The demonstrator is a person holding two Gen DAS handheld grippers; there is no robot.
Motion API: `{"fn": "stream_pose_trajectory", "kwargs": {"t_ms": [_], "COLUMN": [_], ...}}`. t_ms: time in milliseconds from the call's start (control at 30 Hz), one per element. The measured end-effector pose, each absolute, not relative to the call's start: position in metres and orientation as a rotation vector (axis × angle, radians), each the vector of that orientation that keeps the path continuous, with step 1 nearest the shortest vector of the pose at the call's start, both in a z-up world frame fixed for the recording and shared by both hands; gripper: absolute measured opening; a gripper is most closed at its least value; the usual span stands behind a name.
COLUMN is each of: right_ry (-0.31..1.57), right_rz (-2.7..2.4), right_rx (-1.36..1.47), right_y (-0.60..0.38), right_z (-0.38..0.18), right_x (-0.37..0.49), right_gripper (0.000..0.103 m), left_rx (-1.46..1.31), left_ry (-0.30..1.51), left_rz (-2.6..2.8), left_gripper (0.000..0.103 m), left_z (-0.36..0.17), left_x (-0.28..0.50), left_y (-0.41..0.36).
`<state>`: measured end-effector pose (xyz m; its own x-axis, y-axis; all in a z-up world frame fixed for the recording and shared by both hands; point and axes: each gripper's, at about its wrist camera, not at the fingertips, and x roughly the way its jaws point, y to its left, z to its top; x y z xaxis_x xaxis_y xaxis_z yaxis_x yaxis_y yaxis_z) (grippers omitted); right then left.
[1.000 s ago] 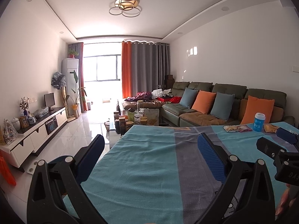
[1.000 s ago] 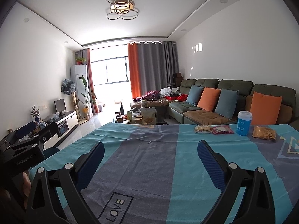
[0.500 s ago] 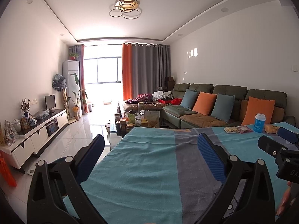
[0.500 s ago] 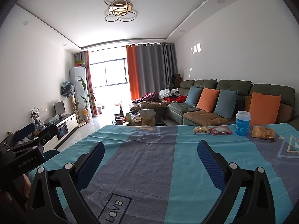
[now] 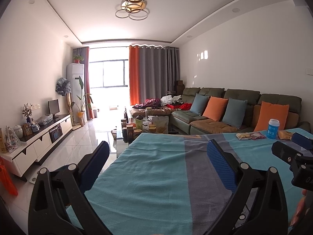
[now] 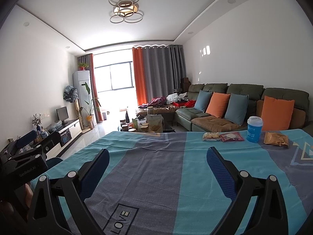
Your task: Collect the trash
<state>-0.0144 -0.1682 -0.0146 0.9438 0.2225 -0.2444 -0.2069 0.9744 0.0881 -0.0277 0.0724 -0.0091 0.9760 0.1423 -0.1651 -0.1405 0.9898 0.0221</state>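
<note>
We hold the left gripper and the right gripper above a table draped in a teal-and-grey cloth; the blue-padded fingers of each are spread wide and grip nothing. The trash lies at the far right of the table: a pale snack packet touching a red packet, then a blue cup with a white lid, contents hidden, and a crumpled tan bag just beside it. From the left wrist, we see the cup past the right gripper's body. Jars crowd a low coffee table before the sofa.
</note>
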Motion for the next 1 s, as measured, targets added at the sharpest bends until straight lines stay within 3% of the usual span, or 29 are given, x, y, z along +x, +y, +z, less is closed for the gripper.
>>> {"fn": "stream_pose_trajectory", "kwargs": {"t_ms": [1000], "right_ry": [0.254], "right_rz": [0.217], "right_rx": [0.062], "right_y": [-0.1676], "right_z": [-0.0145], "right_x": [-0.0154], "right_gripper": [0.096], "left_rx": [0.013], "left_ry": [0.169], "left_rz": [0.144], "left_gripper": [0.098], "left_z": [-0.0108], "left_x": [-0.0255], "left_y": [0.0712]}}
